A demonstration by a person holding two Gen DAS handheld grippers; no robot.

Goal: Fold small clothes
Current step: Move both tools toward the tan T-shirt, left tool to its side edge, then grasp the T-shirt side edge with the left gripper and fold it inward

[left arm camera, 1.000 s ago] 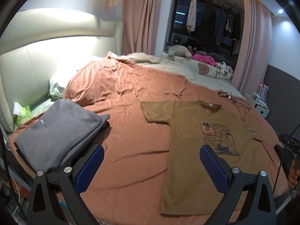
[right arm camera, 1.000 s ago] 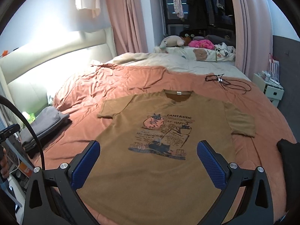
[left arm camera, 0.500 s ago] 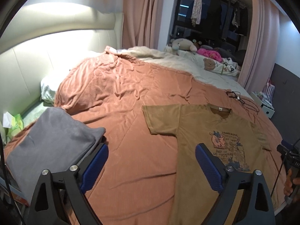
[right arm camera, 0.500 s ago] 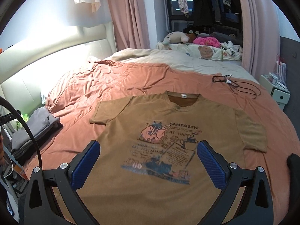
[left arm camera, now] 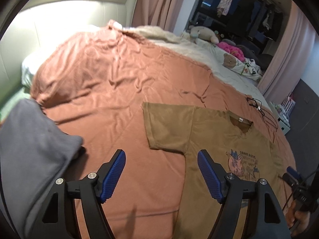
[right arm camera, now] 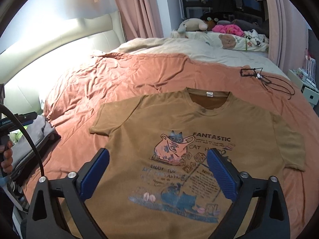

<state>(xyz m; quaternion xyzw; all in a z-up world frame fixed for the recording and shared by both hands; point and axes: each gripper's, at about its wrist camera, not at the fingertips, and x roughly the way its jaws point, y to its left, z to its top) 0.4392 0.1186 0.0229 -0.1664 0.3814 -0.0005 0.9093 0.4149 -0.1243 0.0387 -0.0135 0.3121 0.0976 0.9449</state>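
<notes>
A brown T-shirt (right arm camera: 199, 123) with a cat print lies flat, front up, on the orange bedspread (right arm camera: 129, 75). It also shows in the left wrist view (left arm camera: 215, 135), with its left sleeve (left arm camera: 167, 127) spread out. My left gripper (left arm camera: 161, 159) is open and empty, above the bedspread just short of that sleeve. My right gripper (right arm camera: 158, 157) is open and empty, above the middle of the shirt's print.
Folded grey clothes (left arm camera: 30, 149) are stacked at the bed's left edge, also in the right wrist view (right arm camera: 30, 145). A black cord (right arm camera: 265, 79) lies beyond the collar. Plush toys and bedding (right arm camera: 219, 31) are at the far end. A nightstand (right arm camera: 307, 83) stands at right.
Both grippers have moved forward and lower over the bed. The left one has come closer to the shirt's left sleeve, the right one closer to the print. Both stay open.
</notes>
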